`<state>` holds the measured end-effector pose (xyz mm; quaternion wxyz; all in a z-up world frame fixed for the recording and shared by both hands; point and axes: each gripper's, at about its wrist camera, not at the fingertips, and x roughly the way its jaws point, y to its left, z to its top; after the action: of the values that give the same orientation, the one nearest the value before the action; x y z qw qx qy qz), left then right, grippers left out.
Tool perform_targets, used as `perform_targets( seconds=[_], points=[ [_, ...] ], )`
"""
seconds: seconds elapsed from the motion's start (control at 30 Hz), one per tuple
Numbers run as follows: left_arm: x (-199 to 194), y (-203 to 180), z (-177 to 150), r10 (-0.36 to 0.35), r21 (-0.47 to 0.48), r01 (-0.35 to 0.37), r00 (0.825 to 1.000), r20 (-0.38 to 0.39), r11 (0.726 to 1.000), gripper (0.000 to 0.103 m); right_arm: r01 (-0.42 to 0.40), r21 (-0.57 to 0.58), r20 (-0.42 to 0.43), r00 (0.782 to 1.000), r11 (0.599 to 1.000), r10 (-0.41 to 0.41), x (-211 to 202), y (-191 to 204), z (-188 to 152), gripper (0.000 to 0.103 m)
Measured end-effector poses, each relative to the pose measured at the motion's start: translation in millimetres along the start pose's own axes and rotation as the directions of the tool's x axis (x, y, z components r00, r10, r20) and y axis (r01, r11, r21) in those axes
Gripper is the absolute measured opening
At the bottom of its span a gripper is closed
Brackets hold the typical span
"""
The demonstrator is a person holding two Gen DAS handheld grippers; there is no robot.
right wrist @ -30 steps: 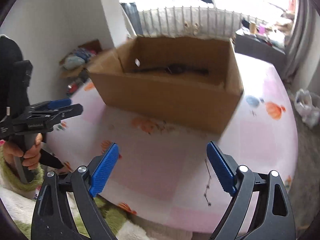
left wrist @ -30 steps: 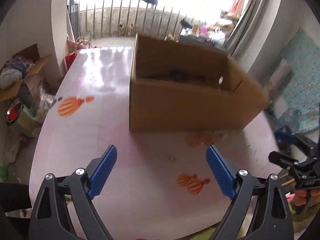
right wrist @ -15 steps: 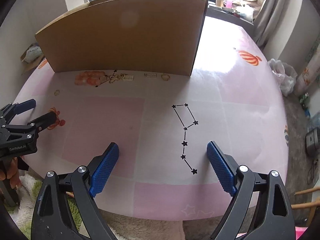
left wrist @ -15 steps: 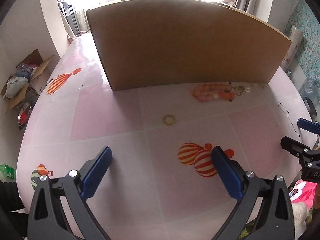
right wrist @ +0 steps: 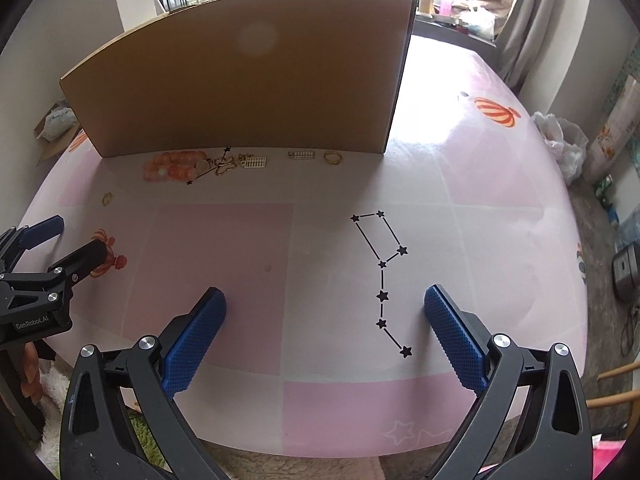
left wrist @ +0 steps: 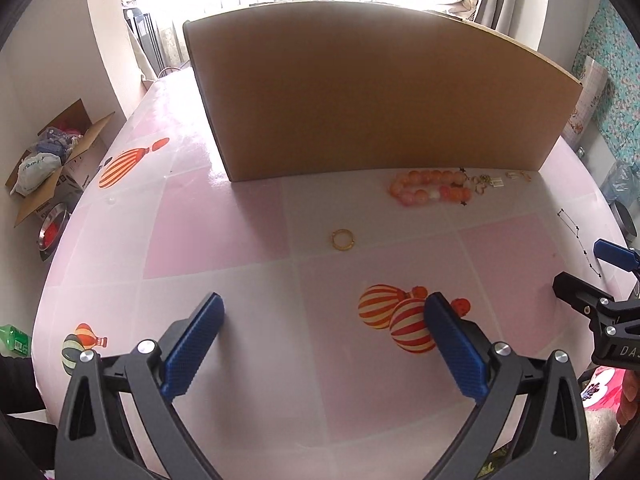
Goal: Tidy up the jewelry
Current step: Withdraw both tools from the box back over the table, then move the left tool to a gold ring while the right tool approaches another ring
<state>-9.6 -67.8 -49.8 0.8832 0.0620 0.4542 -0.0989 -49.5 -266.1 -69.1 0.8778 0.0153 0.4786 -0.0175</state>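
Jewelry lies scattered on the pink table (left wrist: 224,240), most of it in a row hard against the foot of the cardboard box (left wrist: 372,96): a pink bead bracelet (left wrist: 430,190) right of center in the left wrist view, with small gold charms (left wrist: 482,182) and clips just beside it toward the right edge. A gold ring (left wrist: 343,239) sits alone near the middle of that view, well apart from the rest. In the right wrist view another gold ring (right wrist: 333,157) and a small clip (right wrist: 301,155) rest at the box's base in the upper middle.

The left hand-held gripper (left wrist: 322,332) stands spread wide with nothing between its jaws, low in its frame and short of the lone ring. The right hand-held gripper (right wrist: 324,324) is opening, also empty, over bare table with a printed star pattern (right wrist: 382,280).

Likely trouble from here, judging by the layout:

- The rings are thin and flat on a glossy surface; wide pads closing on one could skate over it or flick it away, possibly off the table edge.
- The bracelet looks tangled with a dark star-tipped strand and a charm, so lifting one piece may drag the neighbors.
- Pieces pressed against the box leave little room for the far jaw; pushing in could shove the box or wedge items under it.
- The box wall looks tall, and a loosely pinched piece could drop while being carried over it.
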Motion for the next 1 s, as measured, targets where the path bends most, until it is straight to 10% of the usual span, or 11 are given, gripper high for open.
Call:
perform_targets(
  seconds=[1.0],
  points=[
    [2.5, 1.7, 3.0, -0.008, 0.001, 0.008, 1.0, -0.007, 1.0, 0.099, 0.007, -0.002, -0.002, 1.0, 1.0, -0.007, -2.2, 4.1, -4.5, 0.095]
  ],
)
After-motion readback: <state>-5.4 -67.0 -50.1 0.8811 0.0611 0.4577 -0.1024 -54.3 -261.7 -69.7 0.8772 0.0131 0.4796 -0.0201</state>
